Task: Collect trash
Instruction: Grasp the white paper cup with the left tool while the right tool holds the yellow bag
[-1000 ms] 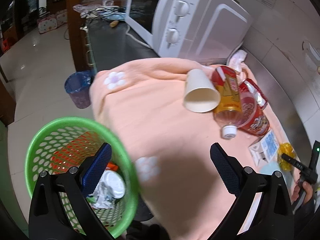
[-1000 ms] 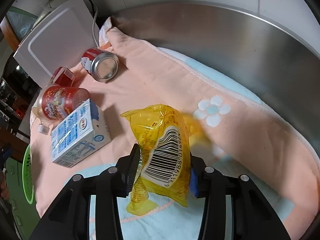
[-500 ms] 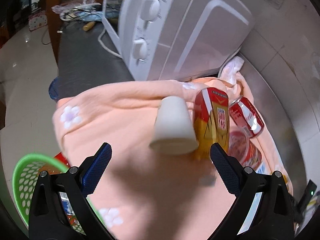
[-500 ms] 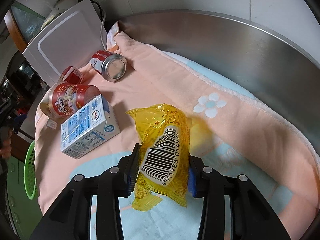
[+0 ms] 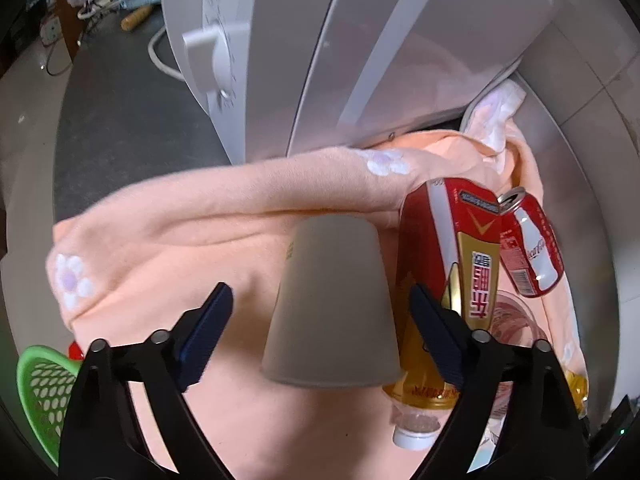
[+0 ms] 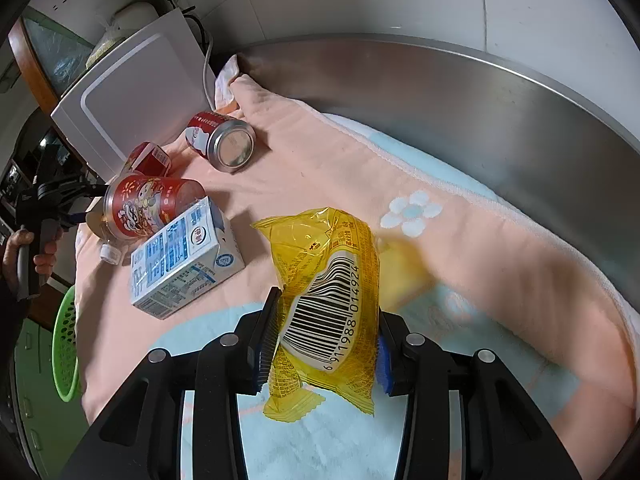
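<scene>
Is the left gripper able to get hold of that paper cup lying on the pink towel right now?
Probably yes. The left gripper is open, its fingers either side of the paper cup, with nothing between them. The bottle lies close beside the cup, so the right-hand finger has little room.

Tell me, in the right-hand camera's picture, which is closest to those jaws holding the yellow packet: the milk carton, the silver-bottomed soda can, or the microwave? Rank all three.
1. The milk carton, just left of the right gripper, lying on the pink towel.
2. The soda can, farther back and left, on its side.
3. The microwave, farthest, behind the can at the towel's far end.
</scene>
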`<state>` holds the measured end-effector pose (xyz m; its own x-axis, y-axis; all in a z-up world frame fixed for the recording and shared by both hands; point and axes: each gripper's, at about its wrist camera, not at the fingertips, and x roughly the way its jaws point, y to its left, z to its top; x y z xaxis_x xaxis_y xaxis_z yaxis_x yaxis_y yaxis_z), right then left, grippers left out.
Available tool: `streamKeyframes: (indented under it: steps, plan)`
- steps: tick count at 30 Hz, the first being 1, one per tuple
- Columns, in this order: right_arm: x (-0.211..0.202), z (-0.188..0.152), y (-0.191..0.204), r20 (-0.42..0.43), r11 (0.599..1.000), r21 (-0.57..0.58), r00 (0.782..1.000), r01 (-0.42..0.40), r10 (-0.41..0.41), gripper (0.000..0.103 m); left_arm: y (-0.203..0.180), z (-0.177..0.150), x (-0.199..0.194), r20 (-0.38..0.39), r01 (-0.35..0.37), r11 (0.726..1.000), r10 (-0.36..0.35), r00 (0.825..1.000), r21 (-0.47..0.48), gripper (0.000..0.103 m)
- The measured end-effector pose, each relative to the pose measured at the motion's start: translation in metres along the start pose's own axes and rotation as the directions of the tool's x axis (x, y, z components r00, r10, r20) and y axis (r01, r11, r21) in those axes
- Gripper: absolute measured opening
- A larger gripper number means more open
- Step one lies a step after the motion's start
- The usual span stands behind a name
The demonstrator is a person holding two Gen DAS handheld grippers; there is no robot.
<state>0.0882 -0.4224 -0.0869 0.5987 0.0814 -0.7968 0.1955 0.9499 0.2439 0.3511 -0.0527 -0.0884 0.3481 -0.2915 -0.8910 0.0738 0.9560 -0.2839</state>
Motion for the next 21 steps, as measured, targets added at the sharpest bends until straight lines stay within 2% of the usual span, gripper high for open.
streamKeyframes:
  steps: [5,11,21]
  plan:
    - [0.001,-0.001,0.003,-0.002,1.0,-0.009,1.0,-0.007,0.007,0.039,0.001,-0.006,0.01,-0.026,0.036,0.999,-0.036,0.999,0.002,0.064]
    - [-0.004,-0.003,0.015,0.011,0.999,-0.022,0.999,-0.041,0.042,0.039,0.009,-0.015,-0.005,0.013,0.04,0.999,-0.04,0.999,-0.017,0.062]
    - [-0.014,-0.011,0.062,0.015,0.986,-0.101,0.991,-0.13,0.132,0.039,0.06,-0.06,-0.073,0.123,0.097,0.989,-0.084,0.989,-0.108,0.062]
